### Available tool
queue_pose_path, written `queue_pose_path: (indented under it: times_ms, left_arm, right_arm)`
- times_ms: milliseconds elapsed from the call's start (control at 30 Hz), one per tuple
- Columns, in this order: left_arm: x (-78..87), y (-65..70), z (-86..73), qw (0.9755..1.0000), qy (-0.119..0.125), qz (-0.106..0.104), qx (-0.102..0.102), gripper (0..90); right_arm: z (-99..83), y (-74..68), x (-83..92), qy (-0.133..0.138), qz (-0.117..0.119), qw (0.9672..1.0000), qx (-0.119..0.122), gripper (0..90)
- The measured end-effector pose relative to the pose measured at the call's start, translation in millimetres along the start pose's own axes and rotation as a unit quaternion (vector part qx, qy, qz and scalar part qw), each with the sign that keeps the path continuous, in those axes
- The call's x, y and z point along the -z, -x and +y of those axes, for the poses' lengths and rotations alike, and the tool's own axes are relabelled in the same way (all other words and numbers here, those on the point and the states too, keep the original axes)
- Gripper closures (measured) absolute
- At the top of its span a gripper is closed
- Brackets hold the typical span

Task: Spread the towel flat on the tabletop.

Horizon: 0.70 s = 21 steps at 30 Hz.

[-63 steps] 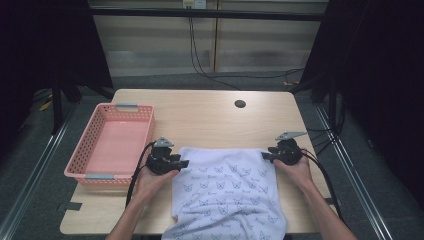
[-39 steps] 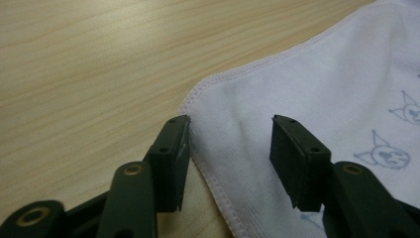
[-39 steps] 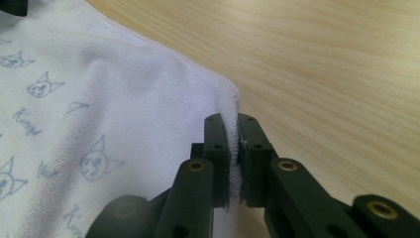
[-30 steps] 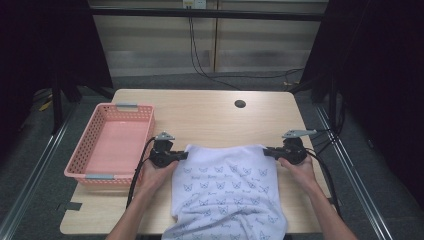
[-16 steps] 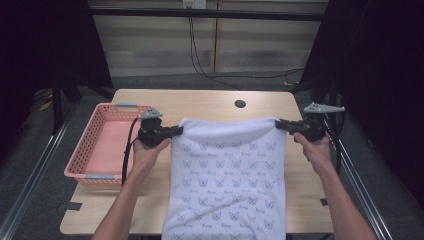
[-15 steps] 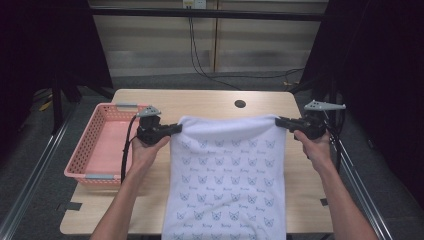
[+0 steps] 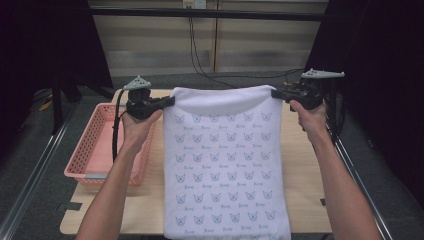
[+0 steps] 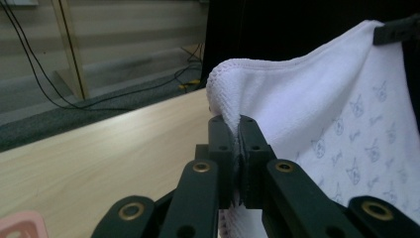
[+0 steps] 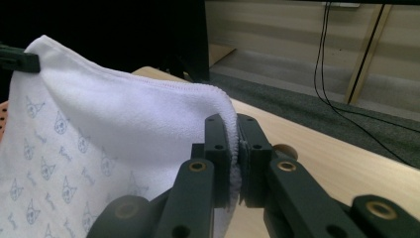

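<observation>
Above the table (image 7: 300,165), towel (image 7: 222,165) hangs; top corners pinched in left gripper (image 7: 170,101) & right gripper (image 7: 274,93) jaws.

My towel (image 7: 222,165) runs off the bottom edge of the high view, hiding much of the surface (image 7: 300,170) behind it; its corners vanish between my fingers (image 8: 220,144), and its small print is unreadable

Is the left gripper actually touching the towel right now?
Touching. In the left gripper view the left gripper has its jaws shut on the towel, pinching its hemmed corner between the pads.
</observation>
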<state>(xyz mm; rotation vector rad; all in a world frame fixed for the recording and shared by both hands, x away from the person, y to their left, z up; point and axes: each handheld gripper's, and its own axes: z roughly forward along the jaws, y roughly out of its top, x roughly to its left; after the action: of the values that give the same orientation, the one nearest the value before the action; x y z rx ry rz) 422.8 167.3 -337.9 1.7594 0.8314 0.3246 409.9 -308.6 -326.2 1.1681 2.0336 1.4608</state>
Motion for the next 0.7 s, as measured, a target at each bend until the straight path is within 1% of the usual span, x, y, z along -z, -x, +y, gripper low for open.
queue_pose_path:
  times_ms: [33, 100, 167, 233, 300, 367, 433, 500, 600, 633, 667, 700]
  left_arm:
    - [1.6, 0.2, 4.2, 1.0000, 0.005, -0.001, -0.003, 87.1]
    - [5.9, 1.0, 11.8, 0.9998, 0.016, -0.011, -0.007, 87.1]
    - [7.5, 4.1, 18.8, 0.9997, 0.013, -0.005, -0.022, 87.1]
    - [7.8, 3.2, 25.0, 0.9996, 0.020, -0.004, -0.019, 87.1]
    - [6.1, 1.3, 30.0, 0.9996, 0.023, 0.000, -0.016, 87.1]
    - [3.2, 1.2, 28.4, 0.9997, 0.021, 0.001, -0.012, 87.0]
    - [1.3, 2.9, 21.0, 0.9998, 0.013, 0.000, -0.016, 87.0]
    - [1.5, 5.3, 10.4, 0.9999, 0.007, -0.005, -0.012, 87.0]
    - [6.6, 12.8, -4.5, 0.9998, -0.004, -0.012, -0.016, 87.0]
    - [9.9, 16.3, -9.2, 0.9997, -0.005, -0.013, -0.018, 87.0]
    - [14.5, 19.9, -15.2, 0.9997, -0.005, -0.017, -0.016, 87.0]
    - [17.2, 22.6, -18.9, 0.9997, -0.006, -0.021, -0.014, 87.0]
  right_arm:
    - [3.8, 1.2, -1.1, 0.002, -0.004, 1.0000, -0.001, 85.3]
    - [11.3, 3.1, -2.0, 0.003, -0.010, 0.9999, 0.000, 85.4]
    - [18.5, 5.0, -1.7, 0.007, -0.017, 0.9998, 0.002, 85.5]
    - [25.5, 5.7, -0.4, 0.016, -0.019, 0.9997, 0.001, 85.6]
    - [33.4, 5.1, 1.3, 0.019, -0.022, 0.9996, 0.005, 85.6]
    - [37.4, 3.6, 3.8, 0.025, -0.024, 0.9994, 0.008, 85.6]
    - [33.2, 2.8, 5.5, 0.023, -0.020, 0.9995, 0.009, 85.6]
    - [23.0, 2.1, 7.8, 0.018, -0.013, 0.9997, 0.005, 85.6]
    - [5.4, -1.9, 13.6, 0.009, -0.004, 0.9999, -0.001, 85.6]
    - [-0.4, -4.5, 16.7, 0.010, 0.007, 0.9999, -0.006, 85.6]
    - [-6.1, -7.9, 20.2, 0.011, 0.023, 0.9997, -0.006, 85.6]
    - [-13.4, -13.1, 25.7, 0.010, 0.032, 0.9994, -0.003, 85.6]
